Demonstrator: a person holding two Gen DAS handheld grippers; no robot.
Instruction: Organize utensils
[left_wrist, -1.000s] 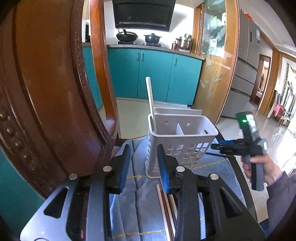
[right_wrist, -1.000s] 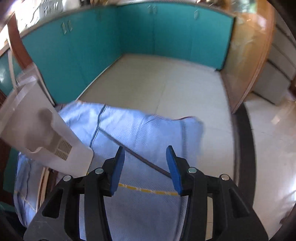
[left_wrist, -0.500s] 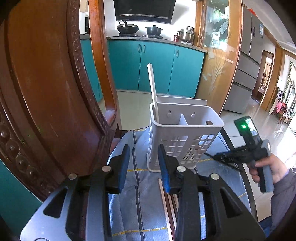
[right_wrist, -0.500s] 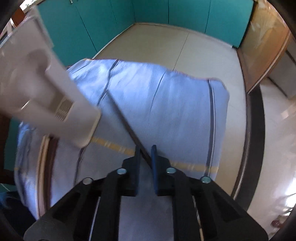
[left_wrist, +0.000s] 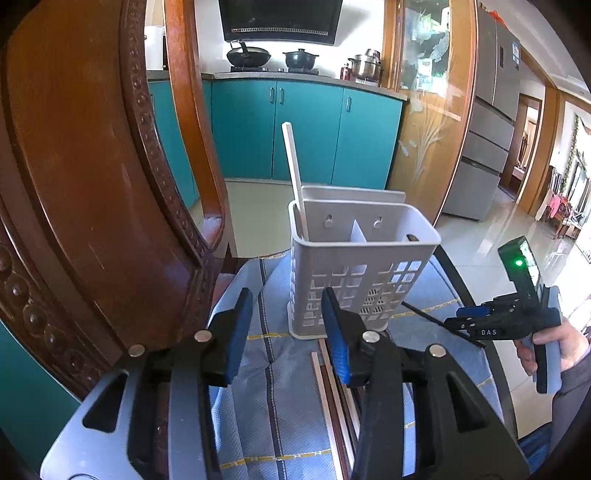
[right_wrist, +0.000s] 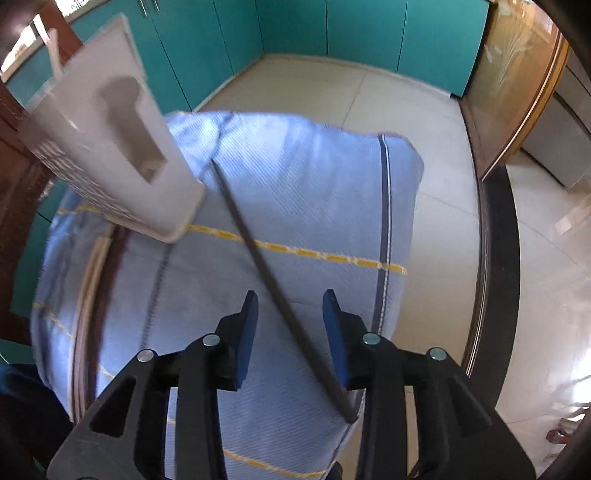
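A white slotted utensil holder (left_wrist: 360, 266) stands on the blue cloth (left_wrist: 273, 373), with one white chopstick (left_wrist: 293, 173) upright in its left compartment; it also shows in the right wrist view (right_wrist: 107, 133). A black chopstick (right_wrist: 266, 269) lies on the cloth between the open fingers of my right gripper (right_wrist: 290, 325), which also shows in the left wrist view (left_wrist: 458, 321). Several pale and brown chopsticks (left_wrist: 334, 398) lie in front of the holder, right below my open, empty left gripper (left_wrist: 288, 328).
A carved wooden chair back (left_wrist: 92, 177) rises close on the left. The cloth (right_wrist: 325, 192) covers a small table with a dark rim (right_wrist: 495, 280). Teal cabinets (left_wrist: 306, 133) and tiled floor (right_wrist: 369, 92) lie beyond.
My right gripper shut on the black chopstick half a second ago and now stands open, with the chopstick lying on the cloth between its fingers. The left gripper barely moved.
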